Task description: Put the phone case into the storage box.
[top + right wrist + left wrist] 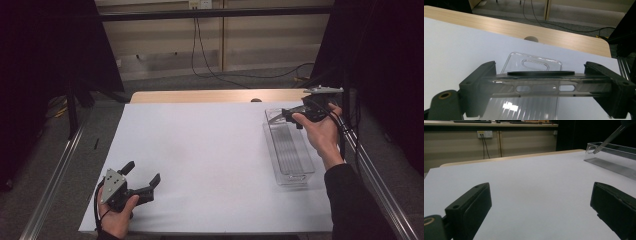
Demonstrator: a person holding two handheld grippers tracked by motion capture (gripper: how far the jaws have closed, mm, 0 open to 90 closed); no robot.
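Right gripper view showed our right gripper [544, 82] clamping a metal utensil [541, 86] crosswise between its 2 jaws, over the far end of the clear tray [289, 150], whose long axis ran away from us. Our left gripper [142, 176] rested wide open, well apart.
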